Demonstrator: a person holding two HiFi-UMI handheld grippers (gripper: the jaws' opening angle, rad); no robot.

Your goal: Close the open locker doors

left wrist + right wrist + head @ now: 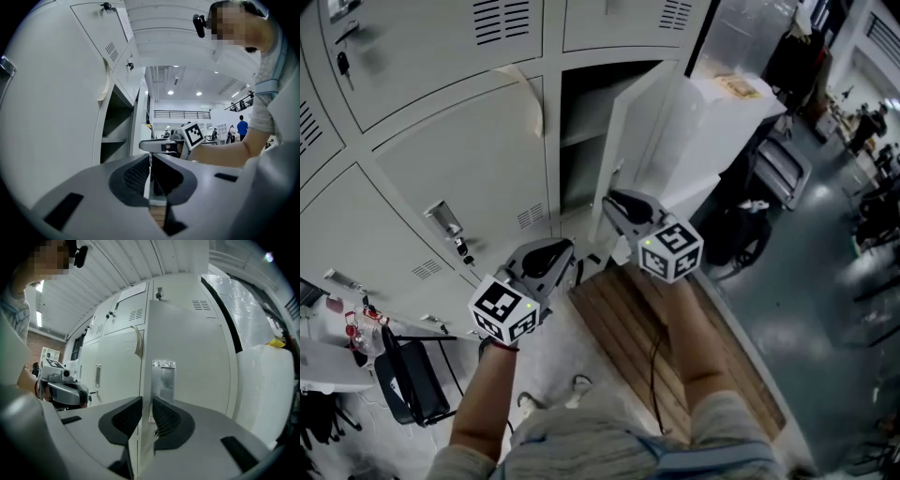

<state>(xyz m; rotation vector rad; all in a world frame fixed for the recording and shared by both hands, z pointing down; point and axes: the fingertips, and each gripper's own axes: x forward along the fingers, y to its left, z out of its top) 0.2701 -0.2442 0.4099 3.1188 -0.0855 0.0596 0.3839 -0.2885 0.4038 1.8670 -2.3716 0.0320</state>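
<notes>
The right hand-held gripper [146, 420] pinches the free edge of the half-open locker door [192, 348], apparently shallowly, so it may slip off mid-swing; the left hand-held gripper [151, 174], jaws together, holds nothing.

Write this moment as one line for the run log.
task: close lockers | locker door: open | right claw: shut on locker door edge | left claw: shut

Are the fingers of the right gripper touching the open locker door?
Touching. The right gripper view shows the right gripper with its fingers closed on the edge of the open locker door.
</notes>
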